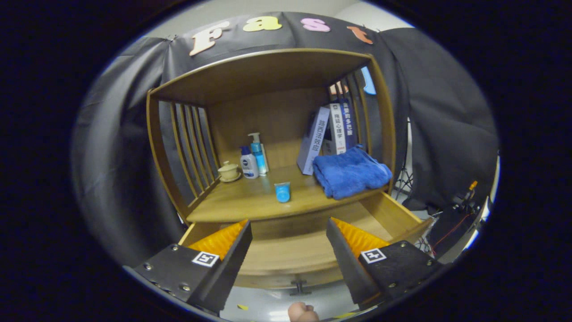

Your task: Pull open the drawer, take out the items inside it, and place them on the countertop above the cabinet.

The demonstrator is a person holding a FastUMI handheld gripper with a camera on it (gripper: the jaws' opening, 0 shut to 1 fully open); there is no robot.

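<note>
So the drawer [313, 250] is already pulled out, sitting open right under the countertop [250, 201] of the wooden cabinet [268, 76]. The hand-held gripper [288, 246] hangs over the open drawer with its fingers spread wide apart and nothing between them, so it's not holding anything.

Looking into the drawer from here, the floor I can see between and beyond the fingers is just bare wood. The near corners are hidden behind the fingers, so I can't say whether anything is left there. The drawer's handle [299, 286] shows below, at the front edge.

On the countertop there's a small blue cup [282, 192] lying near the front edge, pretty much straight ahead of the gripper and a bit up from it, between the two fingers' lines. A folded blue towel [351, 172] sits to the right of it, close to the front right corner, with books [328, 136] leaning behind. Over on the left at the back are two bottles [253, 158] and a little lidded cup [229, 171].

My guess is the task is mostly or fully done. If there's still something in the drawer, the gripper needs to drop down and forward; the countertop is up and ahead from where it is now.
</note>
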